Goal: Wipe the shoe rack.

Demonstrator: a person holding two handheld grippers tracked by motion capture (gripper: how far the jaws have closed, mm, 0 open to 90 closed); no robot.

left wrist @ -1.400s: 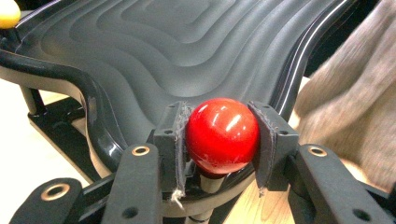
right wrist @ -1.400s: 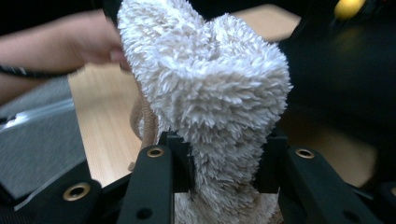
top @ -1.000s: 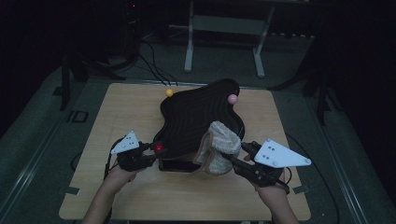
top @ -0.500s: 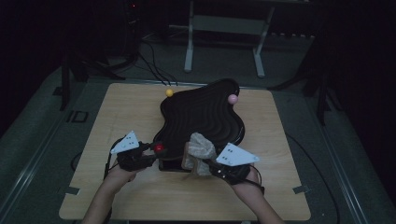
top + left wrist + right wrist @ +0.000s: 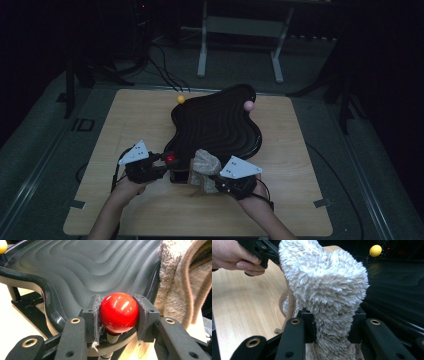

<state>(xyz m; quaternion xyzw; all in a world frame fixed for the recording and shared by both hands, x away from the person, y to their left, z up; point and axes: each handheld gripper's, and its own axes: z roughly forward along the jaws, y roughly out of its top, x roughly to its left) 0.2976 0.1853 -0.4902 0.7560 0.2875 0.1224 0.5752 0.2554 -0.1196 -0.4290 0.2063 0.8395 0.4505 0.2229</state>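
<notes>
Red glossy ball knob (image 5: 119, 312) is clamped in your left gripper (image 5: 117, 315), pads pressing both sides; it sits at the near-left edge of the black wavy ridged tray (image 5: 220, 125) on the light wooden table (image 5: 125, 120). Your right gripper (image 5: 332, 327) is clenched on the fluffy beige towel (image 5: 324, 285), bunched upright at the tray's near edge, just beside the knob. Yellow ball knob (image 5: 181, 99) and pink ball knob (image 5: 248, 105) sit on the tray's far rim.
</notes>
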